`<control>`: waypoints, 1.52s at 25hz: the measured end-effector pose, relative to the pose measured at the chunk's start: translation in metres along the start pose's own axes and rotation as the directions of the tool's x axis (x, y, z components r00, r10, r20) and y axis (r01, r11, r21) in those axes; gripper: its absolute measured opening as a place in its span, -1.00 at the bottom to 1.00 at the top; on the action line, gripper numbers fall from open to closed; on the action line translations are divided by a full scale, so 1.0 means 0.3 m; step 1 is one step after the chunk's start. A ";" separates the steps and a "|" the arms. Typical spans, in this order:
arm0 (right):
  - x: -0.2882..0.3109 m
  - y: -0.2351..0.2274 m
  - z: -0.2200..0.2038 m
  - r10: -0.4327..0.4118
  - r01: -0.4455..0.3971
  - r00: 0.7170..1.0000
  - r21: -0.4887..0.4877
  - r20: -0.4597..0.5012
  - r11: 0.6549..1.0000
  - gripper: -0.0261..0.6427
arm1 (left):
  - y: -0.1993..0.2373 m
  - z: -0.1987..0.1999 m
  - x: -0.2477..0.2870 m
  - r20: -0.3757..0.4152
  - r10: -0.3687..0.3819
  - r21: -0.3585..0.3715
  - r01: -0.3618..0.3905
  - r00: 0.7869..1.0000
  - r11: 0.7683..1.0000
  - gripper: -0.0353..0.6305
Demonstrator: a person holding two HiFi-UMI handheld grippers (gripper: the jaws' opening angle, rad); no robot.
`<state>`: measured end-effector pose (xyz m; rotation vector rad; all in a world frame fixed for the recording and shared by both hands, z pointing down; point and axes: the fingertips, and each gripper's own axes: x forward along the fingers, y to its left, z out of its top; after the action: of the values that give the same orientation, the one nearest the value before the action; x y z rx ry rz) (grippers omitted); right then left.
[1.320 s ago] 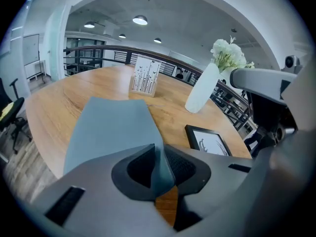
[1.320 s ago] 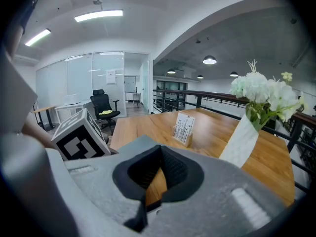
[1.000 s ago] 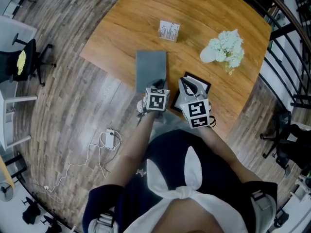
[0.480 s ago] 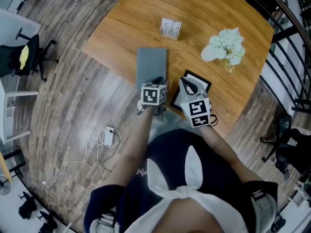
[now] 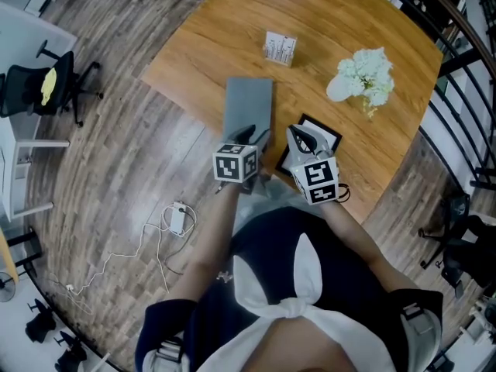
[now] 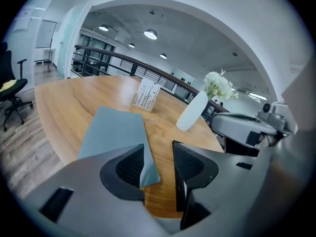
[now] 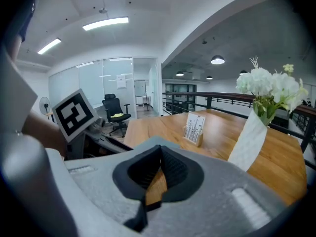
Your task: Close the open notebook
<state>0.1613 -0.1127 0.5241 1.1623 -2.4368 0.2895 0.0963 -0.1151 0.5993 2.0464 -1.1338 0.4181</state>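
Notebook [image 5: 249, 107] closed flat on wooden surface [image 5: 341, 22]; left claw [image 6: 158, 152] open just off it.

Head view: grey-blue notebook lies shut, cover up, centre of frame, near the surface's lower-left edge. Left claw sits just below it in frame. Its jaws are apart & have just been opening. In left gripper view the notebook's near corner shows in the gap betw. them, but the pads don't press it, so it looks let go. Right claw [image 7: 160, 154] has jaws together, nothing betw. them, just right of the left claw. Card stand [image 5: 280, 49] & vase of white flowers [image 5: 360, 80] are higher in frame, well apart from notebook. Judgement: closing looks done; only pulling both claws clear seems left.
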 end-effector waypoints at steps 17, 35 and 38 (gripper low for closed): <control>-0.069 0.089 0.071 0.042 -0.043 0.997 0.001 0.070 0.999 -0.93 | -0.123 0.143 -0.251 0.243 0.010 0.163 -0.051 0.970 0.985 -0.83; -0.107 0.165 0.066 0.049 -0.049 0.996 -0.001 0.073 0.999 -0.93 | -0.150 0.093 -0.330 0.247 0.009 0.188 -0.057 0.969 0.980 -0.83; -0.106 0.175 0.068 0.048 -0.048 0.996 -0.005 0.071 0.999 -0.93 | -0.148 0.091 -0.340 0.246 0.011 0.189 -0.059 0.969 0.980 -0.83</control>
<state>0.1327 -0.0650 0.4912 1.1318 -2.5287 0.2628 0.0745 -0.0610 0.5007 2.3004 -1.3207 0.3103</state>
